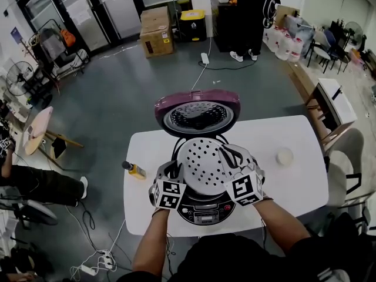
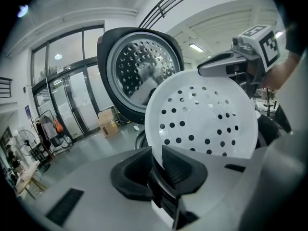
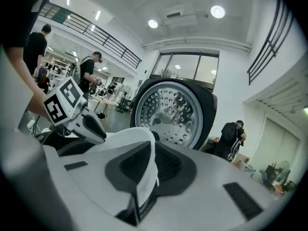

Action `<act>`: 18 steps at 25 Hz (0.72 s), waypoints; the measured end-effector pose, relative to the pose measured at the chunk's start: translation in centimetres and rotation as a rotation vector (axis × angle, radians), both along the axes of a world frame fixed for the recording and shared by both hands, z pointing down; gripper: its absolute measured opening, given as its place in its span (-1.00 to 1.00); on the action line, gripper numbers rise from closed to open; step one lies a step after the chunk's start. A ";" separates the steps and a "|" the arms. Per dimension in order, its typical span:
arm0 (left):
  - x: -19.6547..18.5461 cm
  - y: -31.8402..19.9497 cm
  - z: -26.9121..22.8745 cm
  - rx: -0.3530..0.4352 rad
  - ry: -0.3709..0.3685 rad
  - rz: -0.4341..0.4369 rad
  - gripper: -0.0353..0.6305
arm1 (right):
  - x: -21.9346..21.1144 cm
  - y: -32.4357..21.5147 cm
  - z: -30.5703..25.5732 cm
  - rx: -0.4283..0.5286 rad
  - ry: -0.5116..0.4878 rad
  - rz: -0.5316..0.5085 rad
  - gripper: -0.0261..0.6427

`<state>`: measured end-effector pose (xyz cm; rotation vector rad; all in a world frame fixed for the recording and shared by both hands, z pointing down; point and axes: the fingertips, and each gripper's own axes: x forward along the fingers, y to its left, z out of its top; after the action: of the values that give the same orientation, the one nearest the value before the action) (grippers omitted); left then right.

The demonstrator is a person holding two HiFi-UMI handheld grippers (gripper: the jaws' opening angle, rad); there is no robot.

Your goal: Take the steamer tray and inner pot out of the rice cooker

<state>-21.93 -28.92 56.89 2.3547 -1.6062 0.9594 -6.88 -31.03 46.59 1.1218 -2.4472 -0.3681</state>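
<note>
Your left tongs [image 2: 158, 163] are clenched on the left rim of the steamer tray [image 1: 202, 166], and your right tongs [image 3: 147, 170] are clenched on its right rim. The tray sits over the open rice cooker [image 1: 202, 210] on the counter [image 1: 294, 184], in front of the raised lid [image 1: 197, 115].

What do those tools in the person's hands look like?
The left hand-held gripper and right hand-held gripper each have a pale grey body, black ribbed pads and a white cube with black square markers. The person wears a dark top; forearms bare.
</note>
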 end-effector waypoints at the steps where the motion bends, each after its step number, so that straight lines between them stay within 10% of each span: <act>1: 0.0 0.0 -0.1 0.009 0.000 -0.003 -0.69 | 0.0 0.1 -0.3 0.006 -0.004 -0.003 -0.84; 18: -2.3 3.0 -7.3 0.208 0.049 -0.176 -0.90 | 0.4 4.4 -9.9 0.203 -0.120 -0.090 -0.86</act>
<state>-24.21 -25.93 49.62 2.2918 -1.9395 0.7267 -6.51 -26.66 36.68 1.1469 -2.6189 -0.6044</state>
